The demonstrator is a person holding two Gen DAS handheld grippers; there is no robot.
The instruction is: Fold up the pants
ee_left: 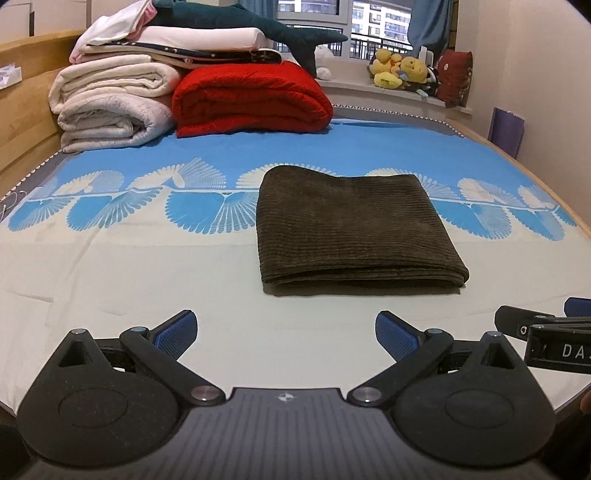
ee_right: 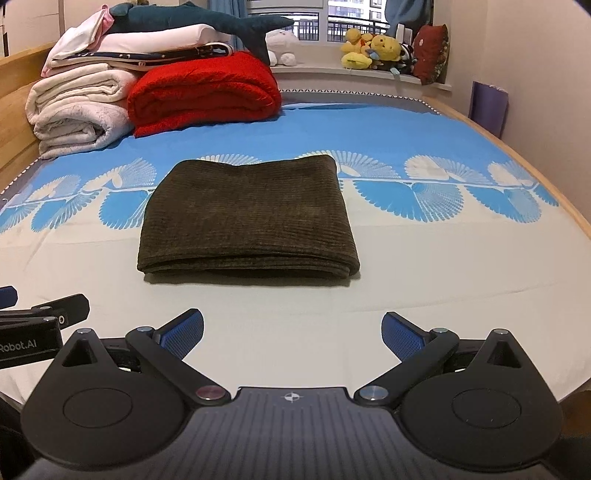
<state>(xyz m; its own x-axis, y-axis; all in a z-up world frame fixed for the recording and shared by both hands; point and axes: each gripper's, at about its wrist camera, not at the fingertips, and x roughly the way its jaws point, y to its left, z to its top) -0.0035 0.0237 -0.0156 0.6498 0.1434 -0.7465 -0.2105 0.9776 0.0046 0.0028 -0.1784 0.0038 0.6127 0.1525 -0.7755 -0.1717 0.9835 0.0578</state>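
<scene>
Blue-patterned bedsheet (ee_left: 147, 140), folded pants (ee_left: 354, 229), both tongs (ee_left: 286, 332) (ee_right: 291, 332) apart, window (ee_left: 314, 11) behind

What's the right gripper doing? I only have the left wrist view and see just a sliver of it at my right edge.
Observer: Right gripper is open, with nothing between its fingers.
Operator: Touching the pants?
Observer: No. In the right wrist view a strip of bare sheet lies between its fingertips and the near edge of the folded pants.
Operator: Pants centred for it?
Observer: Not quite. In that view they sit slightly left of its centre line.
</scene>
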